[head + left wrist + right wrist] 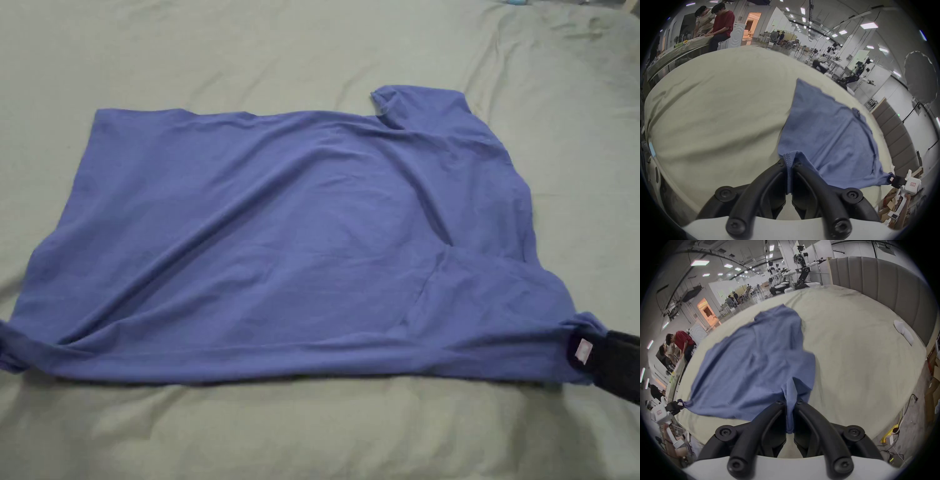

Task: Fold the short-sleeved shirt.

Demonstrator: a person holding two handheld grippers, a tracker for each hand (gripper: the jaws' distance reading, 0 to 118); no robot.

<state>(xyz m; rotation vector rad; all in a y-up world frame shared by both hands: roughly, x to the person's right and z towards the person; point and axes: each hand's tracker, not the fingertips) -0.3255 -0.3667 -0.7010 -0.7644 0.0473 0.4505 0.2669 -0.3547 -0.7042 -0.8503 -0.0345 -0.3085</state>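
A white pillow (903, 333) lies near the grey headboard (883, 283), well apart from the blue short-sleeved shirt (300, 250) spread on the bedsheet (312, 431). Left gripper (790, 164) pinches its hem corner; right gripper (790, 404) pinches the near sleeve, both low at the sheet

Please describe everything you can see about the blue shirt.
The blue shirt is plain, thin, soft-looking cloth with short sleeves, spread wrinkled on the greenish bed sheet. Its near edge is pulled taut: the left gripper clamps the hem corner, the right gripper clamps the near sleeve. The far sleeve lies flat.
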